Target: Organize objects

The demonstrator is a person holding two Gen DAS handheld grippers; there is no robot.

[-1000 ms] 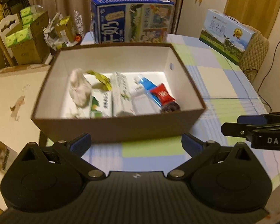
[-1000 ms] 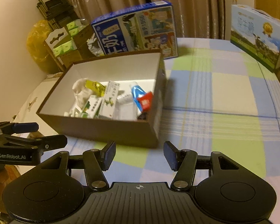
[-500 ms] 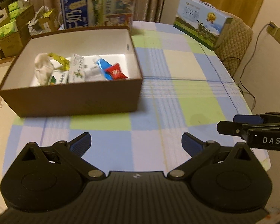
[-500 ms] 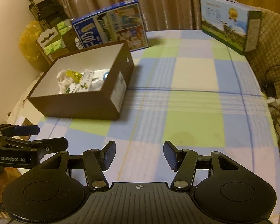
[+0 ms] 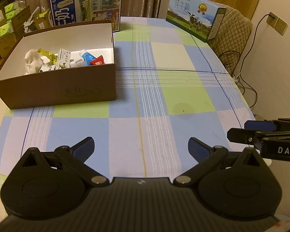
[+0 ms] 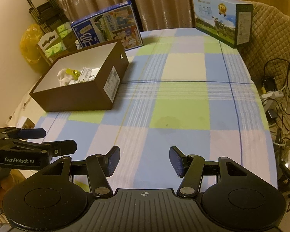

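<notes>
1. The left gripper (image 5: 141,147) hangs low over the near edge of the worktop (image 5: 183,89), its jaws wide apart and holding nothing.
2. The right gripper (image 6: 144,161) sits beside it, jaws likewise apart and empty; each gripper shows at the edge of the other's view.
3. The brown box (image 5: 54,90) stands on the worktop's far left, well apart from both grippers. Inside lie a white crumpled cloth (image 5: 31,61), a yellow wrapper (image 5: 47,55), green-and-white cartons (image 5: 63,60), a blue tube (image 5: 86,57) and a red packet (image 5: 97,62), all crowded toward one end.
4. The checked cloth between grippers and box carries nothing loose that I can see, so the sorting looks close to done, or done.
5. Two large milk cartons stand at the back: a blue milk carton (image 5: 86,2) just behind the box, and a light blue carton (image 5: 195,22) at the far right edge.
6. Risks from here, as I judge them: a reach into the box could catch its near wall and drag the light box along the cloth.
7. The cloth itself could ruck under a pushed box.
8. The light blue carton sits near the edge; a careless nudge could tip it off.
</notes>
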